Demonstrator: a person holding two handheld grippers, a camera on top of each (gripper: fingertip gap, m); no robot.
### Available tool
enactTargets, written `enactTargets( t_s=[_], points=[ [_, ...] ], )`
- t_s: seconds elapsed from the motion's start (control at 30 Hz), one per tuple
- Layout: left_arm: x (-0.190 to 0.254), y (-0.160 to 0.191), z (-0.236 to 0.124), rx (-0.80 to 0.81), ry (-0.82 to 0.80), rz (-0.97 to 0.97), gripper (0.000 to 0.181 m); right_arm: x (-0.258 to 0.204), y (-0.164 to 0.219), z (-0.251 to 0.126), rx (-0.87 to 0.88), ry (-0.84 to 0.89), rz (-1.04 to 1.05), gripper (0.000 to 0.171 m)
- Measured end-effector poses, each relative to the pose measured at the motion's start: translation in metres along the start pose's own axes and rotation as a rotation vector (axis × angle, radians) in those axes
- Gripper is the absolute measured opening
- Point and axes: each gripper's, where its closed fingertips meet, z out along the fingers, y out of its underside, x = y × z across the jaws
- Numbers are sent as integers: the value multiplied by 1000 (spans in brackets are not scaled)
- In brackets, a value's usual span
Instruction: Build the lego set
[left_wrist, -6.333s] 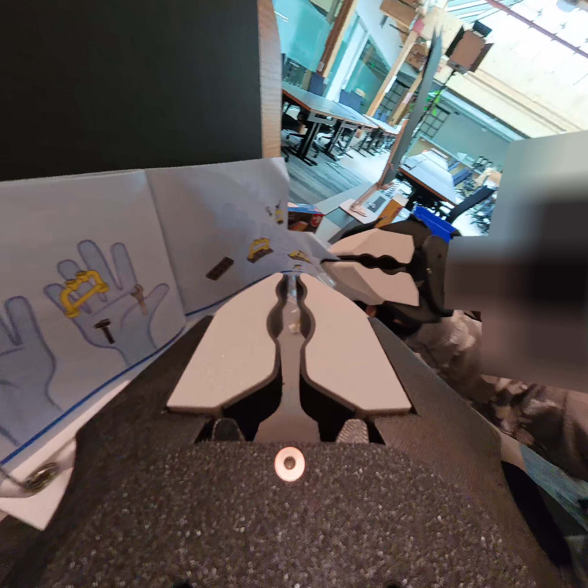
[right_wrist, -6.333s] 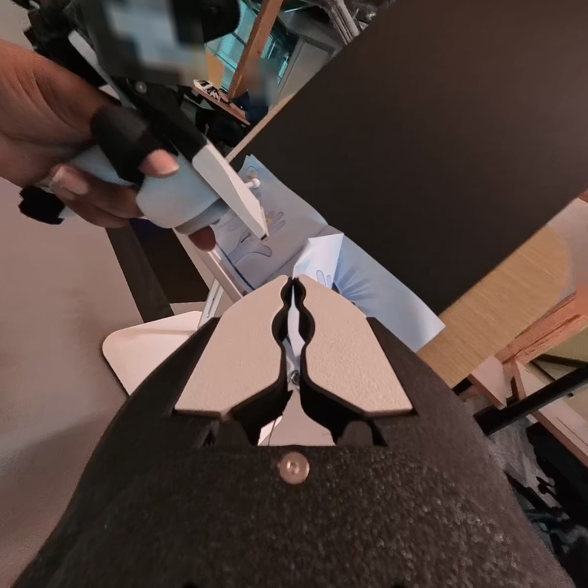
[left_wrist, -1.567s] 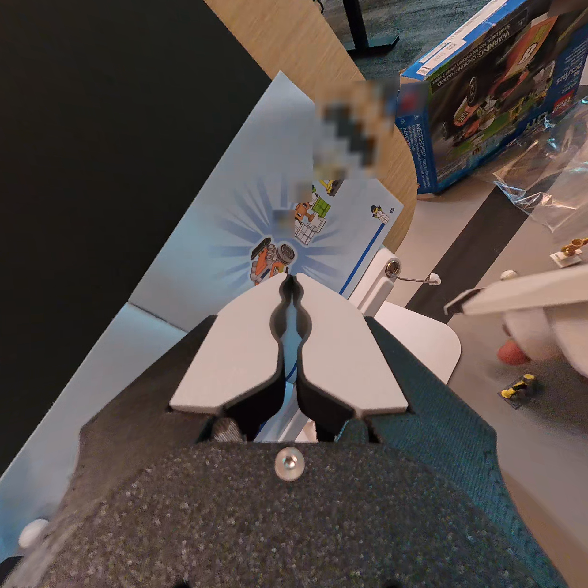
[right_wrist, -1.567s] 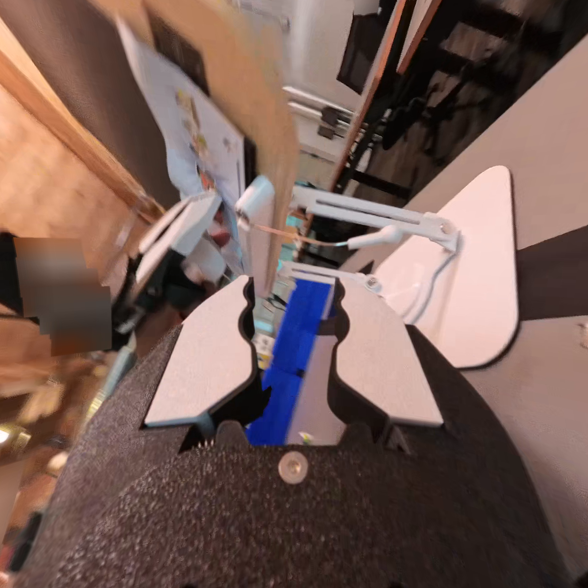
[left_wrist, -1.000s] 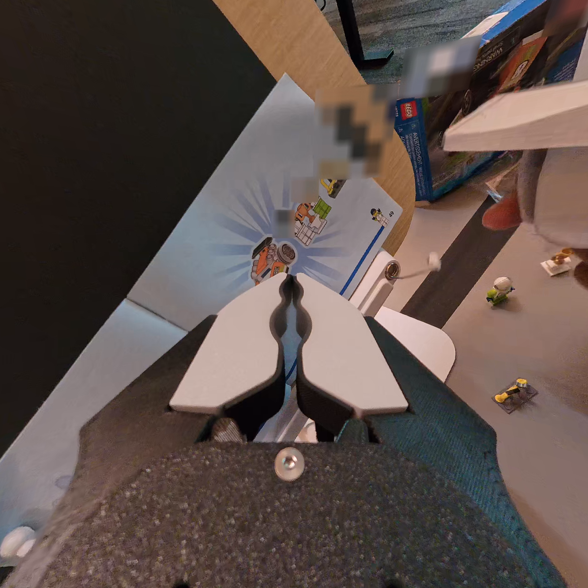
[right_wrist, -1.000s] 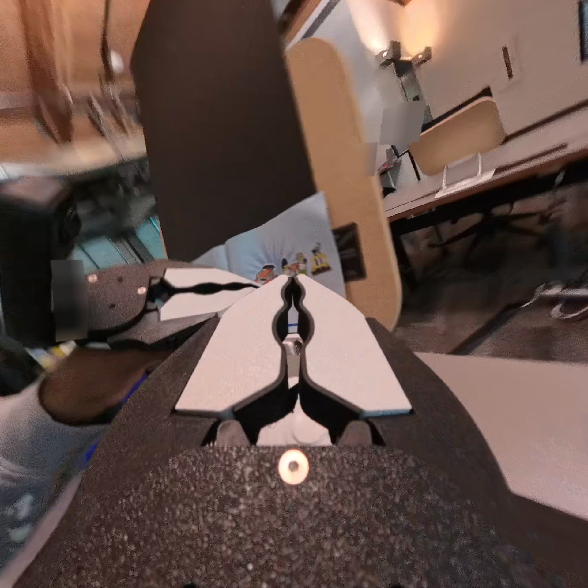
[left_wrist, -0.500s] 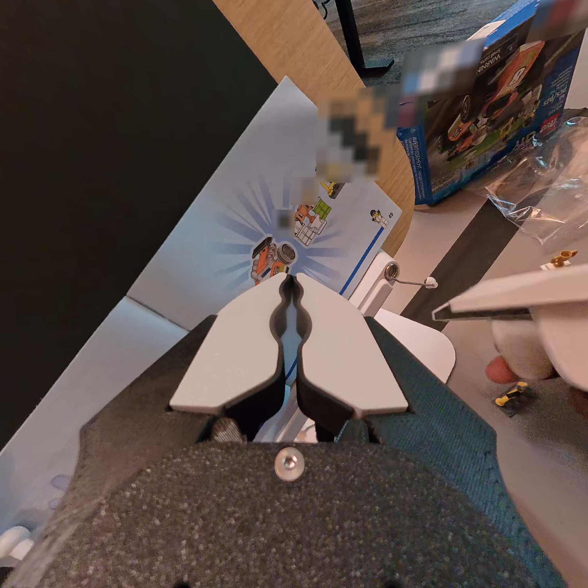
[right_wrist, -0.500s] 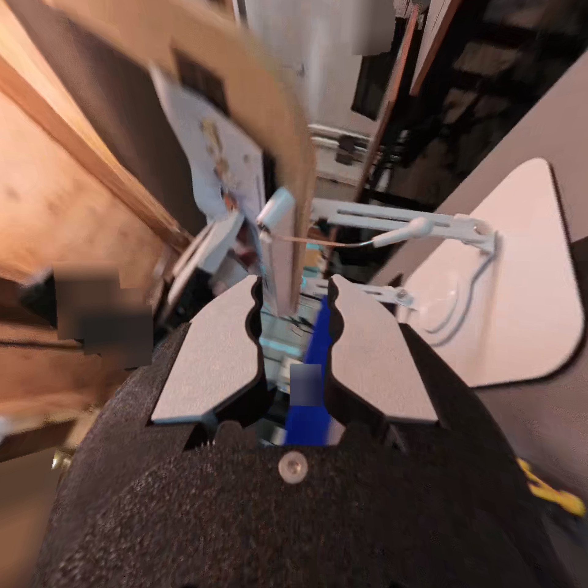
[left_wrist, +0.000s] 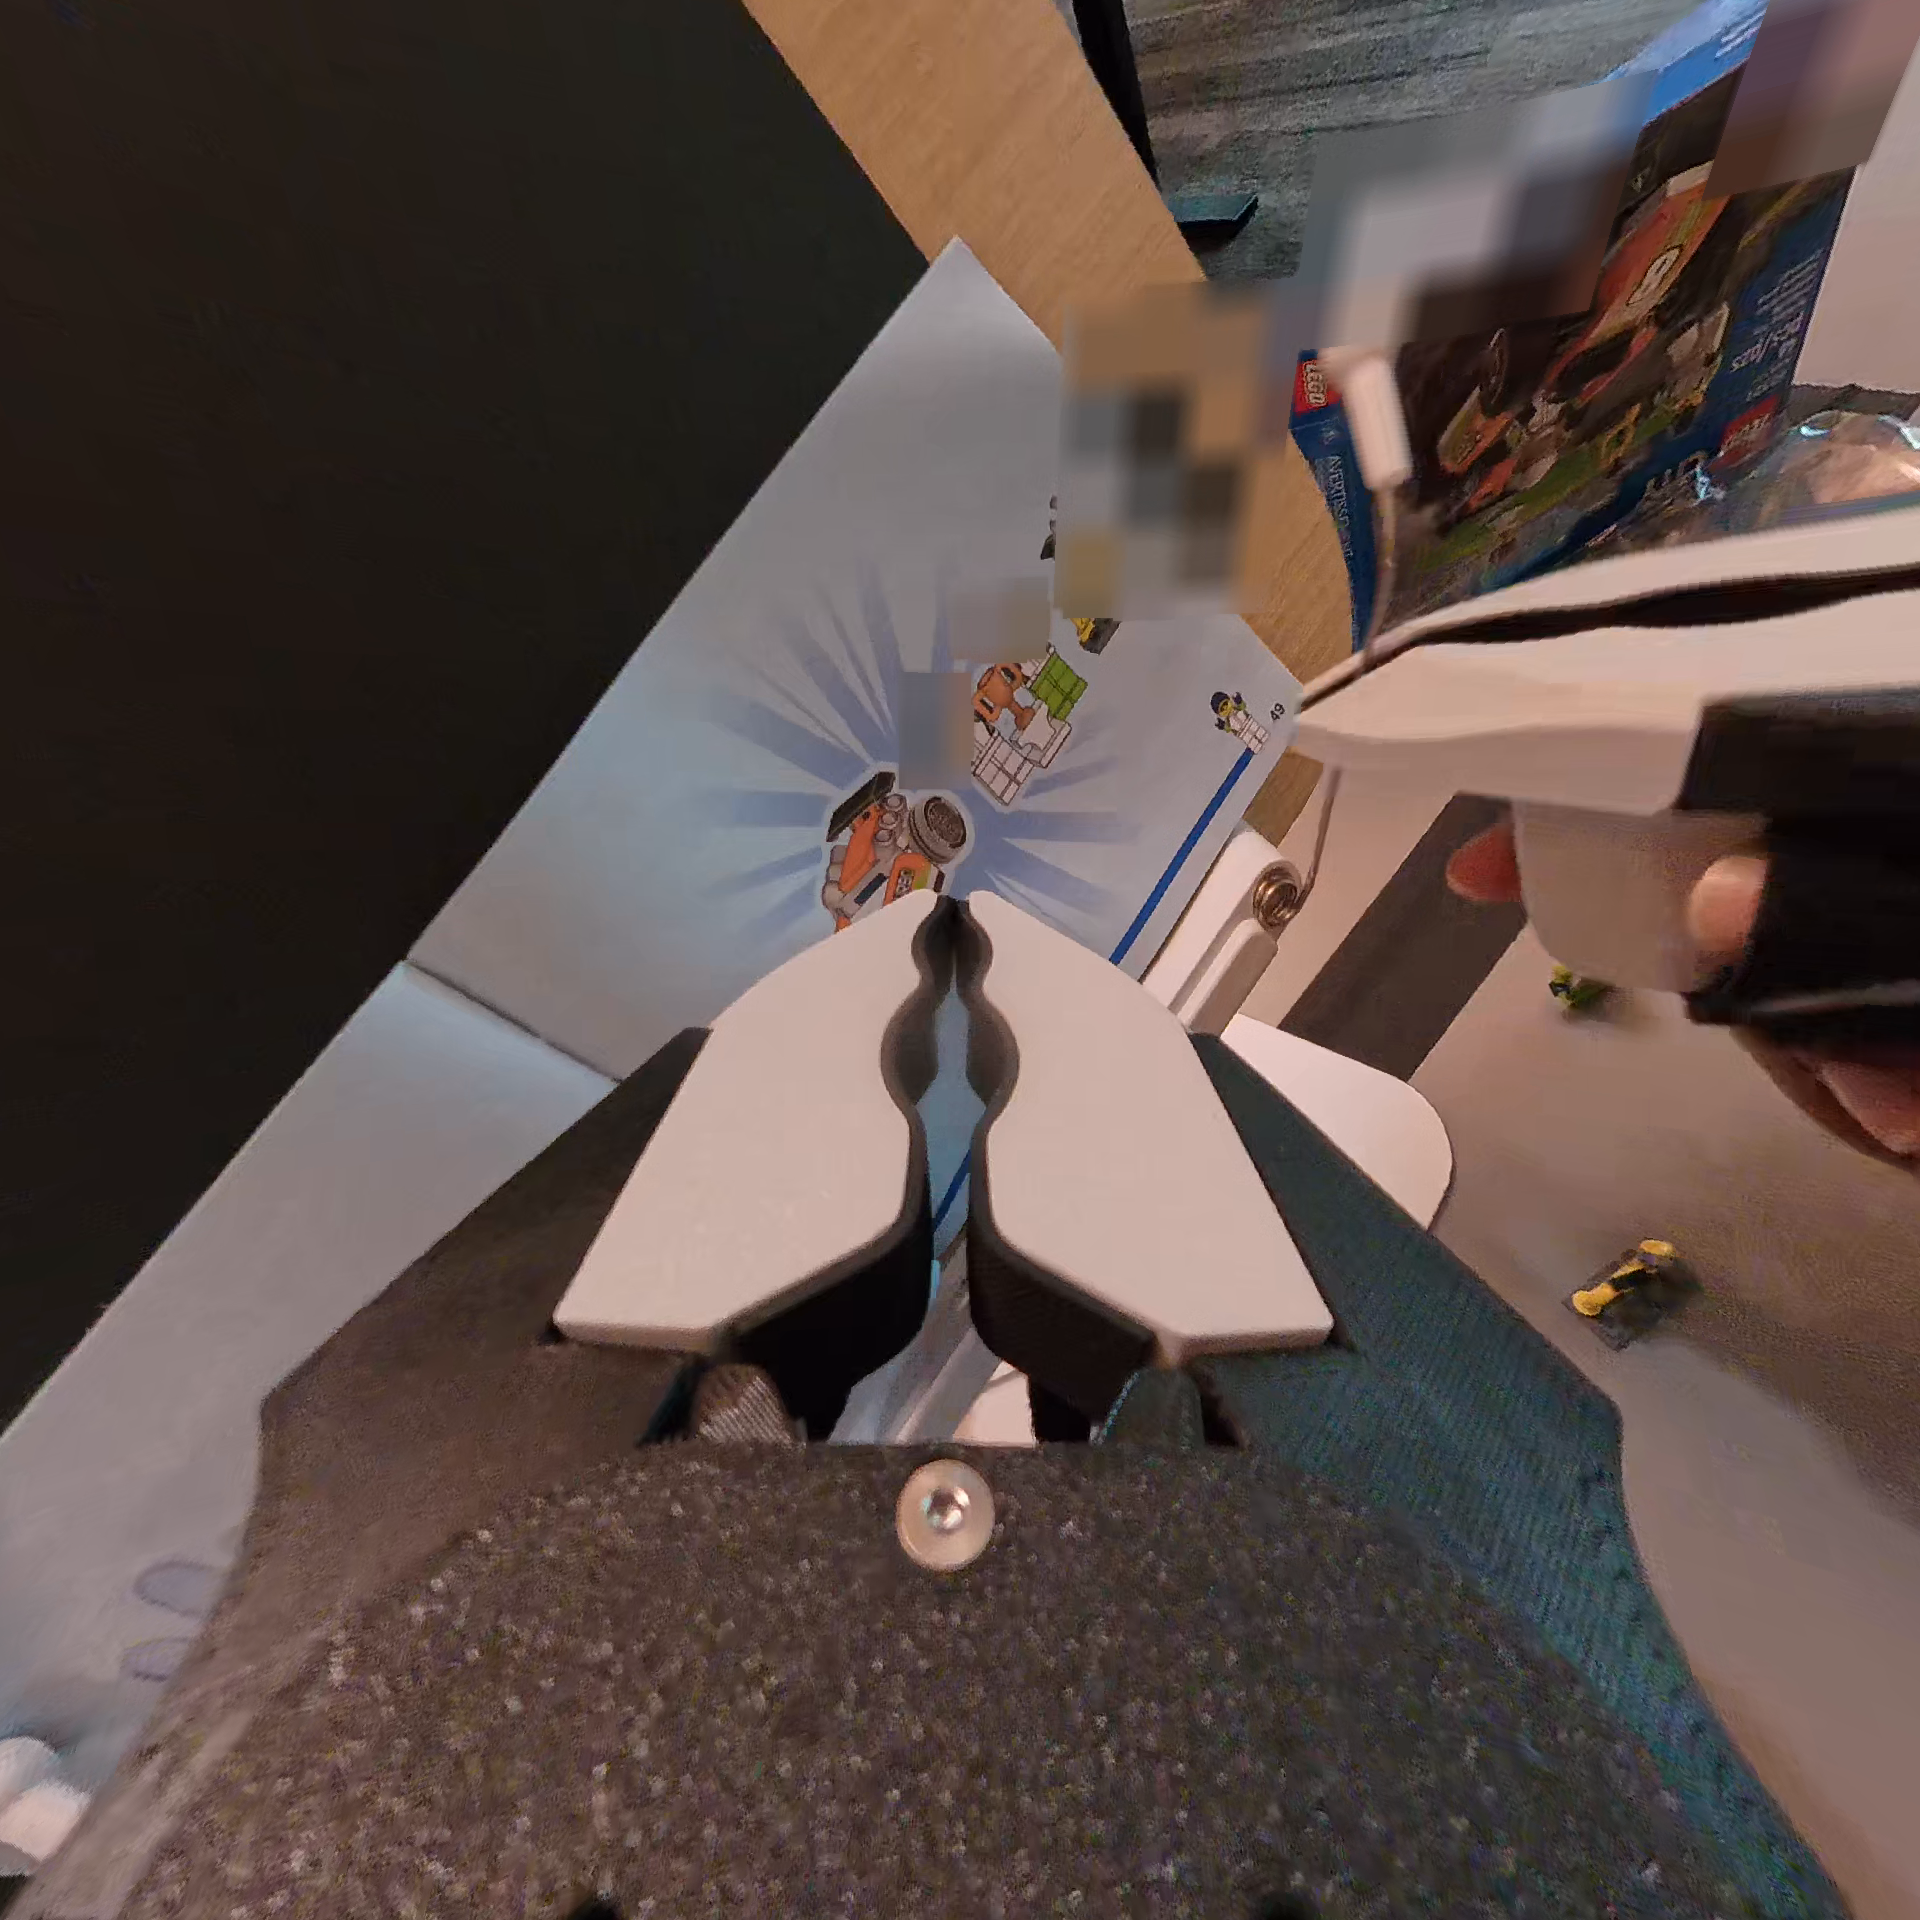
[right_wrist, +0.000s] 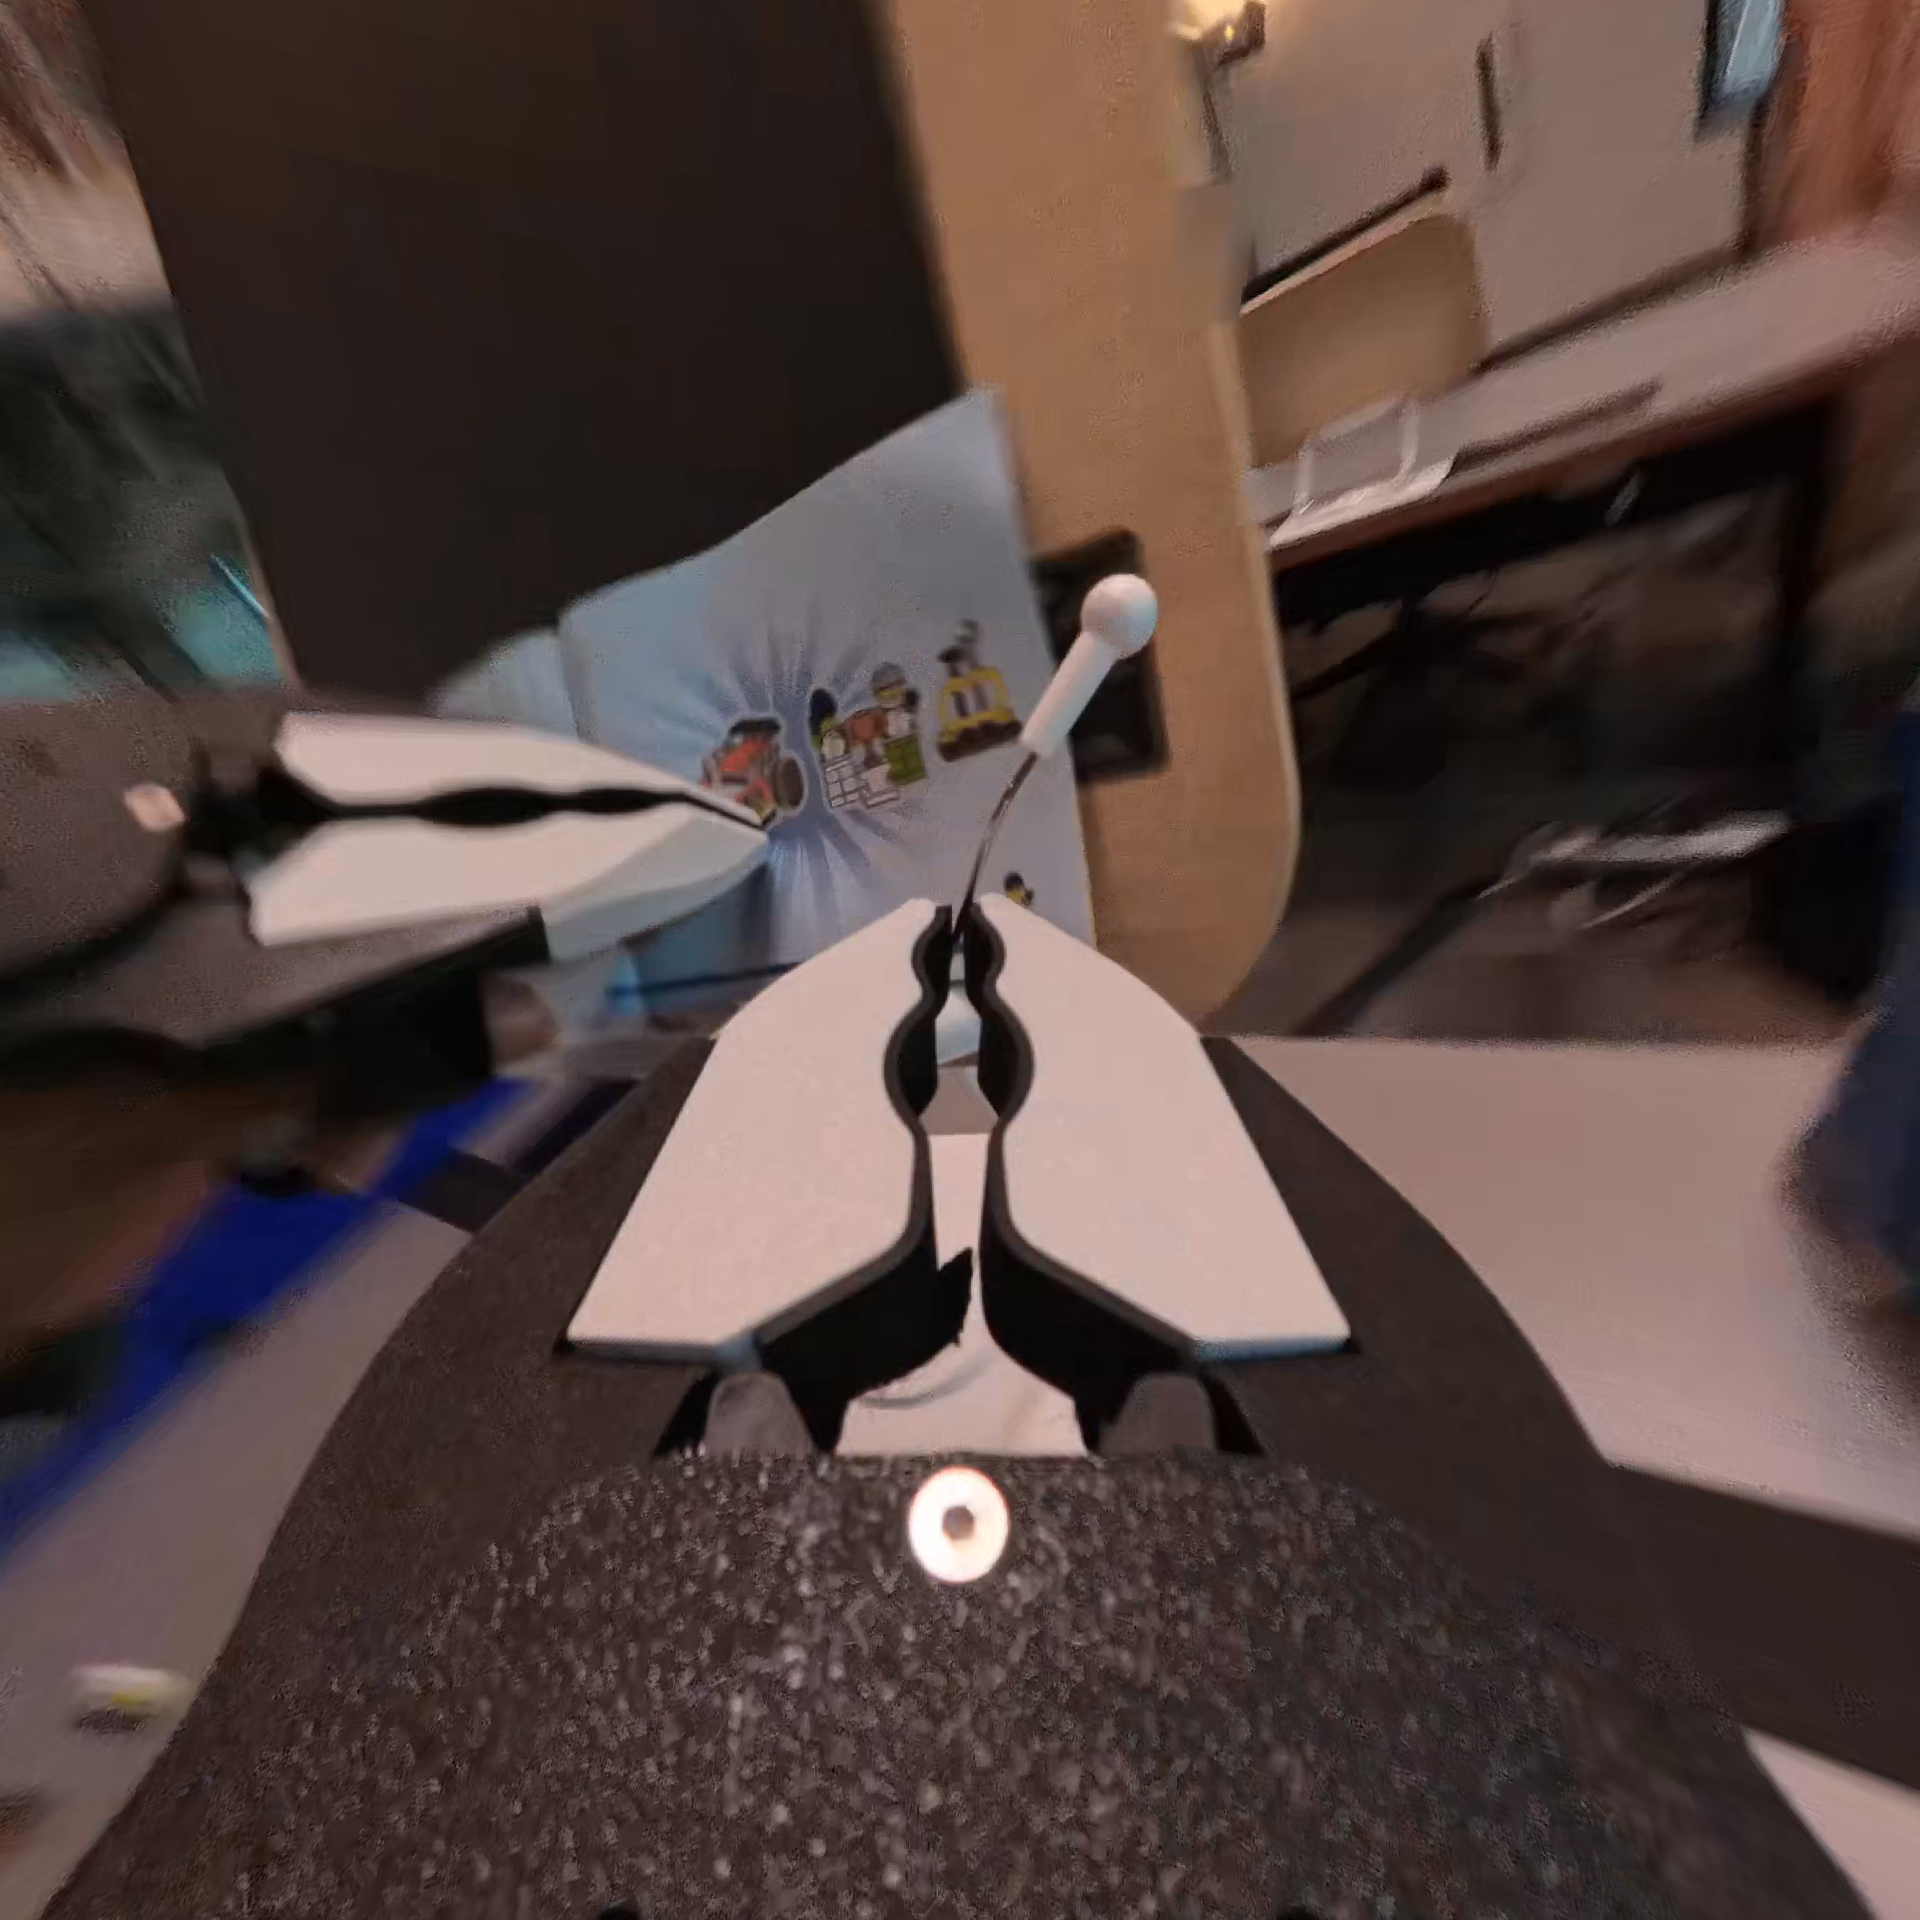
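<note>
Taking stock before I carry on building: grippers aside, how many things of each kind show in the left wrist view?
instruction booklet: 1
set box: 1
white book stand: 1
minifigure: 1
small yellow-and-dark build: 1
clear plastic bag: 1
Total: 6

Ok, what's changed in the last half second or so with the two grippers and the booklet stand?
The right gripper, open half a second ago, has closed on the stand's wire page holder and swung it from lying sideways to pointing up. The left gripper stays shut at the open instruction booklet, which has not shifted and shows the same page.
</note>
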Motion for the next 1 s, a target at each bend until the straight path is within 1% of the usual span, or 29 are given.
enactTargets(
  t_s=[0.03,0.07,0.1,0.23,0.37,0.4,0.43,0.47,0.53,0.6,0.67,0.77,0.9,1.0],
  points=[
    [0,0,0,1,5,-6,0,-2,-1,3,-25,38,-158,3],
    [0,0,0,2,9,-9,0,-4,-2,6,-52,61,-262,3],
    [0,0,0,4,13,-14,0,-6,-2,9,-78,60,-301,3],
    [-1,0,0,14,12,-28,0,-6,-2,16,-139,19,-269,2],
    [2,-2,-2,22,16,-18,0,-7,-1,14,-115,16,-255,3],
    [4,-4,-4,39,25,-12,0,-9,-1,12,-106,5,-253,7],
    [6,-5,-7,56,33,-13,0,-11,-3,9,-92,-6,-252,16],
    [8,-7,-12,79,41,-25,1,-12,-6,4,-79,-16,-252,20],
    [11,-13,-29,150,65,-73,0,-15,-9,-7,-61,-28,-275,20],
    [11,-11,-44,194,70,-125,0,-14,-9,-14,-65,-12,-330,19],
    [10,-3,-56,217,55,-176,0,-11,-8,-15,-85,18,-358,19],
    [15,15,-76,243,58,-270,0,0,-12,-13,-92,61,-310,19],
    [49,54,-115,300,176,-459,0,9,-31,-21,4,84,-206,18],
    [73,87,-151,343,221,-504,0,-12,-41,-43,77,20,-178,16]
  ],
)
